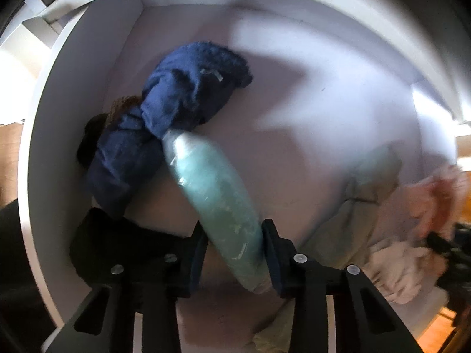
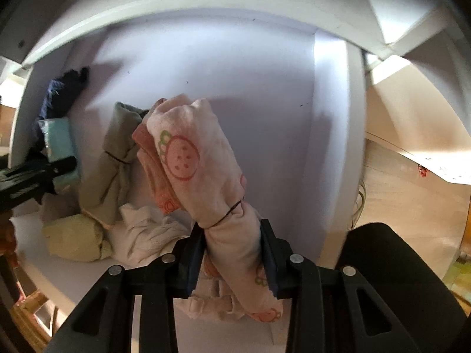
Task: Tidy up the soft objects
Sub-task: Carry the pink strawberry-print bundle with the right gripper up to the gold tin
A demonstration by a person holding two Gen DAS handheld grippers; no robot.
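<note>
White drawer, viewed from above by both wrist cameras.

Left gripper: jaws clamped on a pale teal packet, long and rounded, wrapped in clear shiny film with creases catching the light. Its far end touches a dark blue towel, a fuzzy bundle pinched at the middle, lying against the left wall of the drawer. A brown, fuzzy item is partly seen behind the towel; what it is cannot be told.

Right gripper: jaws clamped on a pink cloth roll, cream-pink with printed red strawberries and green leaves, bound by a thin dark band near the lower third. The roll is held at its lower part, the upper end free above the drawer floor.

On the floor beside it: an olive-green cloth, crumpled; a pale yellow bundle; a white knitted cloth, touching one another.

In the left view the right-hand side is motion-blurred.
</note>
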